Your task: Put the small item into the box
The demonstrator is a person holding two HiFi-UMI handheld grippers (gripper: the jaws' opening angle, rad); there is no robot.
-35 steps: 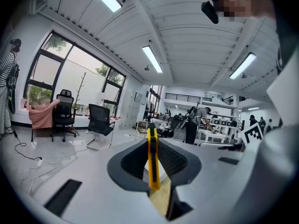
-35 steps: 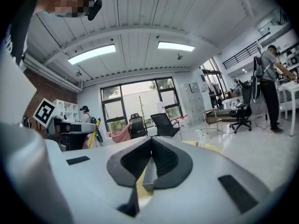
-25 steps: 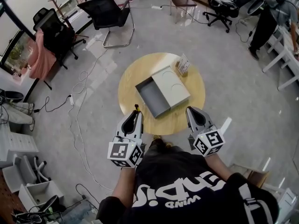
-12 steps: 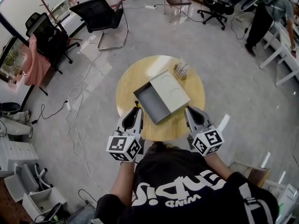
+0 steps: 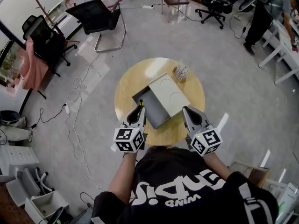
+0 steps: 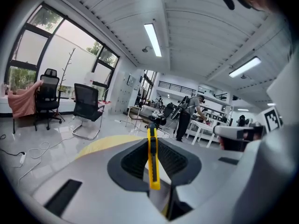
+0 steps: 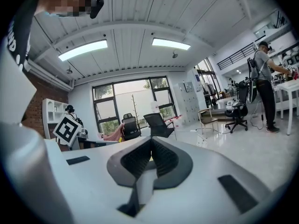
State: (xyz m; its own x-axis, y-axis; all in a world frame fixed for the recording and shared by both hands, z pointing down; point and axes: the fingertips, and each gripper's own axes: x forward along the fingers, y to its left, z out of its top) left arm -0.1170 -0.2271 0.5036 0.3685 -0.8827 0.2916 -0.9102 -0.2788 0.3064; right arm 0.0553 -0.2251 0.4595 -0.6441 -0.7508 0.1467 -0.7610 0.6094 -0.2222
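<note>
Yellow knife clamped in the left gripper at the edge of the open box.

The left gripper [image 5: 139, 108] has its jaws closed on a thin yellow knife [image 6: 152, 160], which stands on edge between them and pokes out past the tips. In the head view those tips sit at the near left corner of the box [image 5: 161, 99], where its grey inside is uncovered. The box lies in the middle of the round wooden counter [image 5: 128, 80], with a small packet [image 5: 181, 72] near its far side. The right gripper [image 5: 185, 109] has its jaws together with nothing between them, just beside the box's near right edge.
</note>
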